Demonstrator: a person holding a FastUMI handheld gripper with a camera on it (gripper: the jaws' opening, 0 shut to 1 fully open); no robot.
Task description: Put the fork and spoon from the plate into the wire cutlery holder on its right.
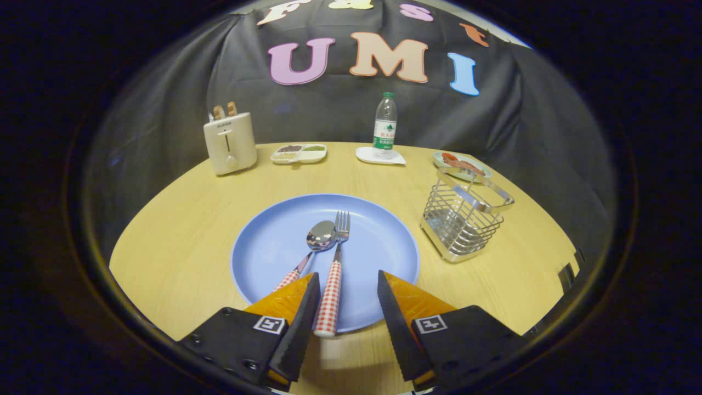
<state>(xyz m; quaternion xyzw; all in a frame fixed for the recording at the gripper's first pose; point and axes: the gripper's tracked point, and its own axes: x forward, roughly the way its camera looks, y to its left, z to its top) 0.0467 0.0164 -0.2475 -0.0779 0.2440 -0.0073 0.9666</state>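
Now claw (346, 281) open around fork (333, 274).

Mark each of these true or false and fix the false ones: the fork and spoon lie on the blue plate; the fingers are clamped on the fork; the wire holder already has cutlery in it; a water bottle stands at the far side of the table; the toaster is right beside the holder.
1. The fork and spoon lie on the blue plate. True.
2. The gripper has its fingers clamped on the fork. False: they stand open, the fork handle near the left finger.
3. The wire cutlery holder has cutlery in it. False: it looks empty.
4. A water bottle stands at the far side of the table. True.
5. The toaster is beside the holder. False: it stands far off, across the plate.
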